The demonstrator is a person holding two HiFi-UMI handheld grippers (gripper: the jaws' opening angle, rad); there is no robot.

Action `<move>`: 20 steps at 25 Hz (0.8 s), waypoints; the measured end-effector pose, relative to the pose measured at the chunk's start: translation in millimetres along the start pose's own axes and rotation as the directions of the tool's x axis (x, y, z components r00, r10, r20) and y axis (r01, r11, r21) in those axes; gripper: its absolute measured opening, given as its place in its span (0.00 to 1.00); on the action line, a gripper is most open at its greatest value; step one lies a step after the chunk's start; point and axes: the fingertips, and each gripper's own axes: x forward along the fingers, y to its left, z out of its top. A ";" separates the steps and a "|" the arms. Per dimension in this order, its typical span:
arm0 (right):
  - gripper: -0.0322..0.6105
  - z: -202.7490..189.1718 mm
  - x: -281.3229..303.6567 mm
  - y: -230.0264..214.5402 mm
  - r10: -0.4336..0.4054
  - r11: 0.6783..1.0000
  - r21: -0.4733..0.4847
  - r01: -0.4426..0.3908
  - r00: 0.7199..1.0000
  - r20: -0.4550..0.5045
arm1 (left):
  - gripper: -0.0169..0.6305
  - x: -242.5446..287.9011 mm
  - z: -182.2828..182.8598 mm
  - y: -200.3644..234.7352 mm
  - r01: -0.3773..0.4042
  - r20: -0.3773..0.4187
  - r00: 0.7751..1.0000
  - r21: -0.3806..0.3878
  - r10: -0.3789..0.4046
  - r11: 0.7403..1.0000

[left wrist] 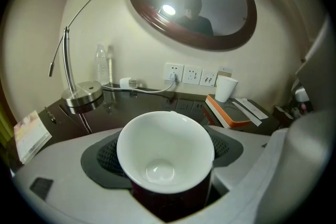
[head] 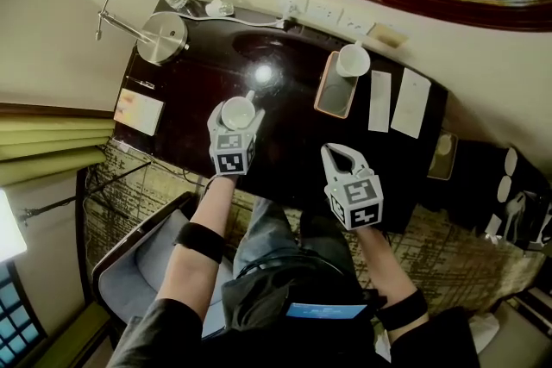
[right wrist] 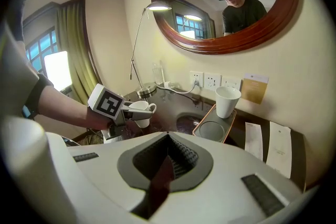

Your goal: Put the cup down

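Cup: the cup [head: 238,112] is white and has nothing in it. Its open top faces up.
Where the cup is: it sits right between the two jaws of the left gripper [head: 236,118]. It is over the near left part of the dark table [head: 289,146]. I cannot tell if its bottom touches the table.
Left gripper: its jaws stand wide, one on each side of the cup. They press on its sides, so this gripper is grasping the cup.
Handle: the handle [head: 250,96] sticks out on the far side, away from the gripper.
Right gripper: the right gripper [head: 343,159] is squeezed closed with nothing in it. It is to the right of the cup, nearer the person and apart from it.
Second cup: a second cup [head: 353,59], also white, stands on the far end of an orange tray [head: 330,97]. It is on the far right, well apart from the held cup.
Lamp: the round lamp base [head: 162,37] stands at the far left of the table.
Papers: two white paper slips [head: 410,102] lie to the right of the tray.
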 end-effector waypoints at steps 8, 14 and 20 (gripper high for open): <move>0.07 -2.8 -1.5 -1.8 -0.005 1.000 -0.014 0.005 1.000 -0.018 | 0.70 1.2 -7.4 2.8 -0.024 0.031 0.999 -0.018 0.024 1.000; 0.07 -1.7 -1.3 2.6 0.004 1.000 -0.020 -0.004 1.000 -0.013 | 0.76 -3.3 -13.2 -5.1 -0.004 0.007 1.000 -0.021 0.004 1.000; 0.07 -0.2 -4.1 3.8 0.008 1.000 -0.019 -0.008 1.000 -0.004 | 0.82 -10.5 -1.9 -7.3 0.007 0.010 1.000 0.010 -0.007 1.000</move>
